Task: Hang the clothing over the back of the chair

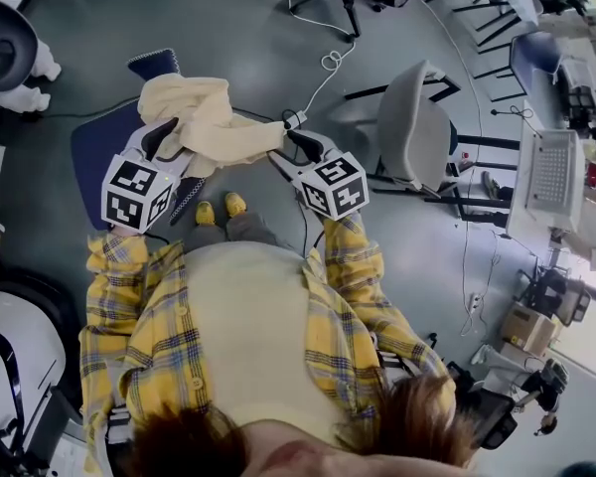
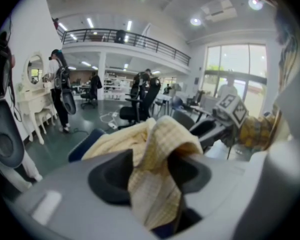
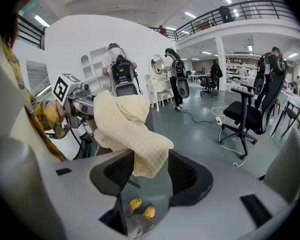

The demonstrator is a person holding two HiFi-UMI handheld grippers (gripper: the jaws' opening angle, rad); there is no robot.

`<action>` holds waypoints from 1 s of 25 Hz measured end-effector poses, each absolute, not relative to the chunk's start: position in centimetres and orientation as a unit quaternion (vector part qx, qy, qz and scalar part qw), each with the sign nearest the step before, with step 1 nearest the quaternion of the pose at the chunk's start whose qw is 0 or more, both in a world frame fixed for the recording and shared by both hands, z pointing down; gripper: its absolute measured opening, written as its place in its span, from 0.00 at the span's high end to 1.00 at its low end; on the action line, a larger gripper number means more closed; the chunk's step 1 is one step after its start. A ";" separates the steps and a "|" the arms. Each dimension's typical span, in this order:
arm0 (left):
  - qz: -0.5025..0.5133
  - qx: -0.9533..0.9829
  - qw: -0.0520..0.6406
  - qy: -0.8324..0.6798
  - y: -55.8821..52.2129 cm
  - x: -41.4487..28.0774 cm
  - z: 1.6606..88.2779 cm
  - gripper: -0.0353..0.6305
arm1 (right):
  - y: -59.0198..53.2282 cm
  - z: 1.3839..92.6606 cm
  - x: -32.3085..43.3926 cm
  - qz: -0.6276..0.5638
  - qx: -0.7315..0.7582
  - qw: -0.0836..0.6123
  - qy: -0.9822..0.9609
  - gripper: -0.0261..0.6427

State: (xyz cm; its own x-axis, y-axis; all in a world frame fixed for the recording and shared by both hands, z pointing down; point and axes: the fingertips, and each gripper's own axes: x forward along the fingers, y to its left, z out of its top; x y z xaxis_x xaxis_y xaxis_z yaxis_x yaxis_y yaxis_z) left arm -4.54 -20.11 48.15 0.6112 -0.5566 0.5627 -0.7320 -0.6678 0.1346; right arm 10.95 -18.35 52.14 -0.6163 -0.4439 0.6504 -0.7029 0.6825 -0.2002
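Note:
A cream waffle-knit garment [image 1: 214, 117] lies draped over the back of a blue chair [image 1: 94, 152]. My left gripper [image 1: 167, 135] is at the garment's left side and my right gripper [image 1: 294, 140] at its right end. In the left gripper view a fold of the garment [image 2: 155, 154] hangs between the wide-open jaws of the left gripper [image 2: 150, 173], and the chair's blue edge [image 2: 87, 141] shows behind. In the right gripper view the garment's loose end [image 3: 127, 124] dangles between the spread jaws of the right gripper [image 3: 150, 171], which do not press on it.
A grey office chair [image 1: 412, 132] stands to the right and a white cable [image 1: 328, 63] runs across the floor beyond. My yellow shoes [image 1: 222, 208] are just behind the blue chair. A black office chair [image 3: 245, 111] and people stand farther off.

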 end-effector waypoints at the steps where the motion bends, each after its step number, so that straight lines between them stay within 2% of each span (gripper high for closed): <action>1: 0.245 0.879 0.179 -0.367 -19.9 -4.6 48.1 0.63 | -18.2 52.0 10.8 0.221 0.325 0.290 -0.873 0.68; 19: 0.232 0.871 0.190 -0.388 -16.4 -6.5 48.0 0.63 | -16.8 47.3 6.2 0.197 0.258 0.239 -0.915 0.68; 25: 0.200 0.861 0.194 -0.425 -15.6 -8.2 46.9 0.63 | -16.8 46.3 4.5 0.185 0.238 0.232 -0.925 0.68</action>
State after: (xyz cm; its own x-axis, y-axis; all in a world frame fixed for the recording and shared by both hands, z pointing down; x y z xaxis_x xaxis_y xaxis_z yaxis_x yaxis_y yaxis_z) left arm -8.22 -15.61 46.87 0.5584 -0.6542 0.5102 -0.8098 -0.5632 0.1641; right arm 4.48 -16.83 46.31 -0.7788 -0.3553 0.5169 -0.5265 0.8182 -0.2309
